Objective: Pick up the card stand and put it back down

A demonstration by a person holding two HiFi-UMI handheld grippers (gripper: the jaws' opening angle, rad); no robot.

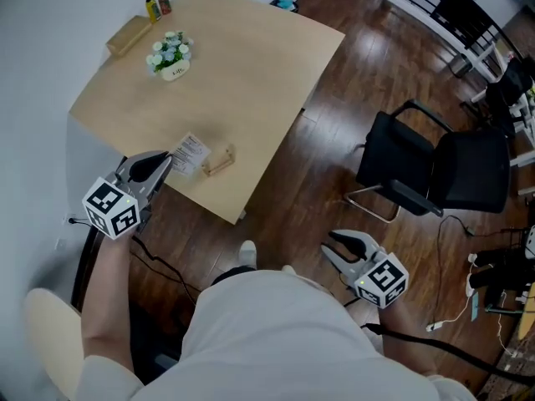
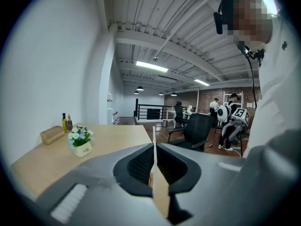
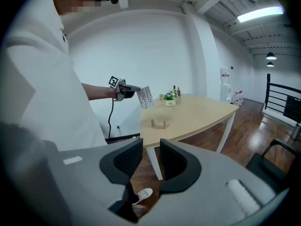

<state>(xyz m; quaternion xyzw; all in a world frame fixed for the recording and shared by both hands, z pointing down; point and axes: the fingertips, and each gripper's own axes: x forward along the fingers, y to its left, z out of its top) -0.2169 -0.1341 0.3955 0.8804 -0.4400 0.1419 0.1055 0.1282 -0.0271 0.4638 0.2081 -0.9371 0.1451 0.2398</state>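
Your left claw (image 1: pixel 165 162) is clamped on card (image 1: pixel 191 154) | card stand (image 1: pixel 217 161) on bench (image 1: pixel 251 73) | right claw (image 1: pixel 328 242) parted, empty

Pale wood table (image 1: pixel 242 65), dark brown plank floor (image 1: pixel 309 199), black chair (image 1: pixel 443 170), white printed card (image 1: pixel 191 154), tan card stand (image 1: pixel 217 161)

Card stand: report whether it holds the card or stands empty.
Empty: stand sits bare on the table; left gripper pinches the card.
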